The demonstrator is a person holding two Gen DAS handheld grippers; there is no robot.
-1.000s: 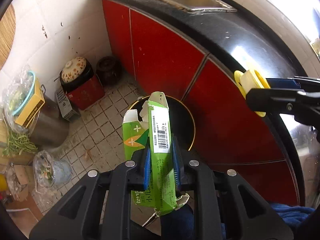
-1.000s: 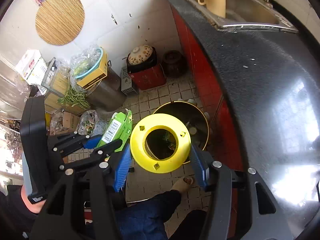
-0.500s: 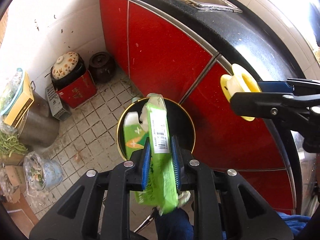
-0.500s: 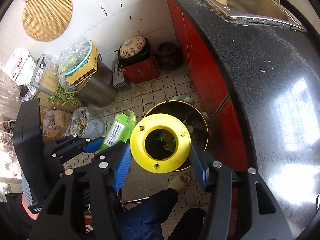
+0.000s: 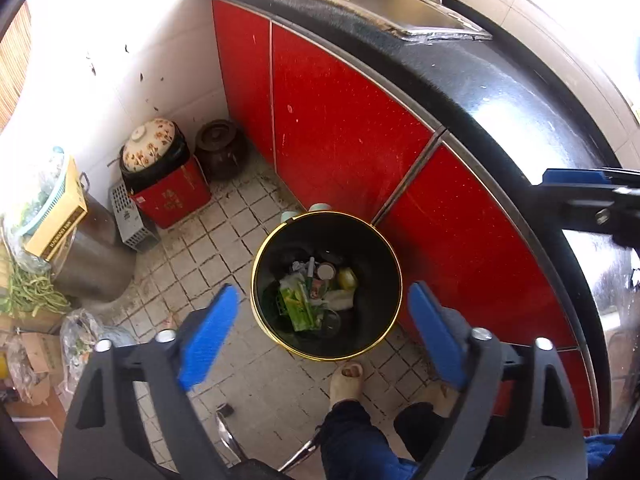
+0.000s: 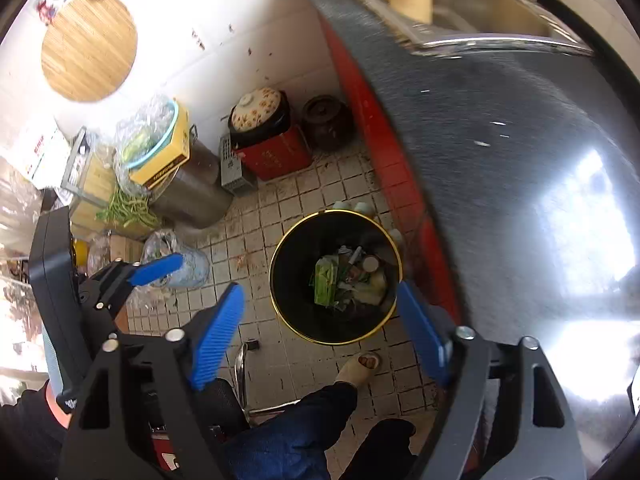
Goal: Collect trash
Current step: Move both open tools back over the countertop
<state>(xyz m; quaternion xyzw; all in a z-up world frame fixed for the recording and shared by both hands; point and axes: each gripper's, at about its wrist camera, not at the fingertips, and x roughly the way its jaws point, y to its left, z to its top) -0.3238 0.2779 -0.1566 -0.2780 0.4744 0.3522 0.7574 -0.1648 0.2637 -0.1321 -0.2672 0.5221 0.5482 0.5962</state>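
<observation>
A black bin with a gold rim (image 5: 256,276) stands on the tiled floor below both grippers. A green carton (image 5: 298,304) and a yellow spool (image 5: 347,278) lie inside it among other trash. My left gripper (image 5: 323,290) hangs above the bin, its jaws opening wide, nothing between its blue pads (image 5: 208,336). My right gripper (image 6: 320,289) is also above the bin (image 6: 276,280), jaws opening and empty; the carton (image 6: 325,280) shows below it. The right gripper (image 5: 572,178) shows at the right edge of the left wrist view. The left gripper (image 6: 160,268) appears at the left of the right wrist view.
Red cabinet doors (image 5: 344,120) and a black counter (image 5: 500,92) with a sink (image 5: 400,4) curve behind the bin. Clay pots (image 5: 220,148), a red box (image 5: 172,200), a steel pot (image 5: 92,256) and bags of vegetables line the left wall. A person's sandalled foot (image 5: 348,380) rests beside the bin.
Both grippers have opened. The green carton has dropped from the left gripper and the yellow spool from the right, and both now lie in the bin.
</observation>
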